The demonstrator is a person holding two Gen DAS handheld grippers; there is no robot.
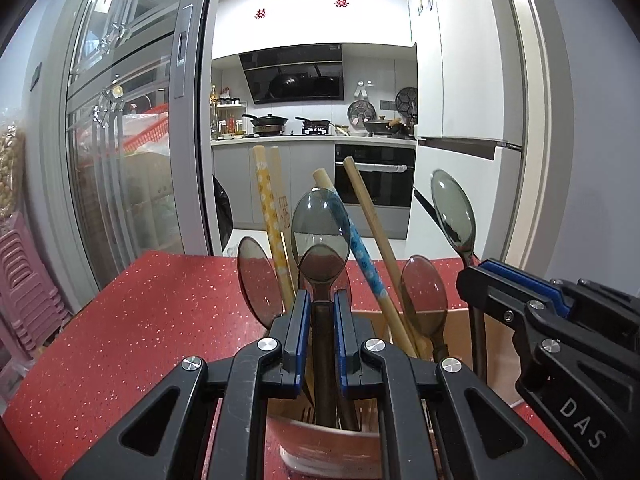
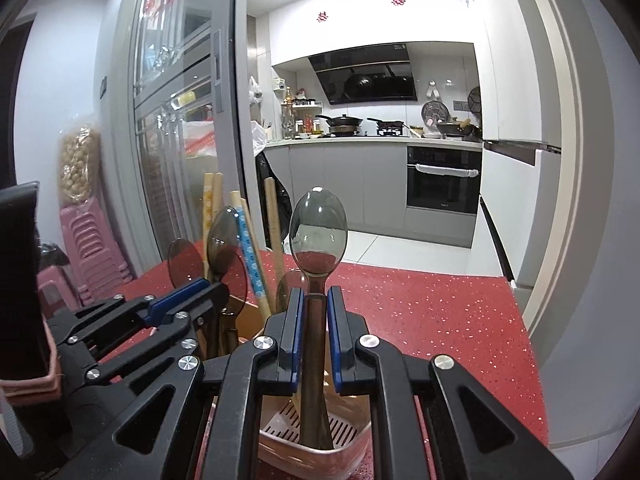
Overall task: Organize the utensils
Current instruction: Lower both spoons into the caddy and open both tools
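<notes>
Closest in, the left gripper (image 1: 322, 308) has its blue-lined jaws pinched on the dark handle of a smoky translucent spoon (image 1: 321, 228), bowl up, handle running straight down into a pink utensil holder (image 1: 332, 452) directly beneath. On its right the right gripper (image 1: 516, 276) does the same job — jaws pressed tight on the thin handle of a second smoky spoon (image 1: 454, 208), bowl standing tall above the pads.

From the right wrist view that second spoon (image 2: 319, 232) stands upright in the right gripper (image 2: 314, 312), its handle dropping into a pink slotted compartment (image 2: 352, 428) whose vented floor shows below. The left gripper (image 2: 200, 284) sits just to the left, beside a brown box (image 2: 248, 312).

Just behind the left gripper's fingers, more utensils crowd together: two further tinted spoons (image 1: 256, 276) and (image 1: 424, 292), a yellow-patterned chopstick pair (image 1: 272, 216), a blue-patterned chopstick (image 1: 362, 248) and a plain wooden one (image 1: 372, 224), all leaning out at angles.

All of it sits on a red speckled tabletop (image 1: 152, 320). Off the table's left edge — a stack of pink stools (image 1: 24, 280). Further back, a glass-fronted cabinet (image 1: 120, 140), then the kitchen: a built-in oven (image 1: 376, 176), pans on the hob (image 1: 268, 122), a black range hood (image 1: 296, 76), and a white fridge (image 1: 460, 80) at right.
</notes>
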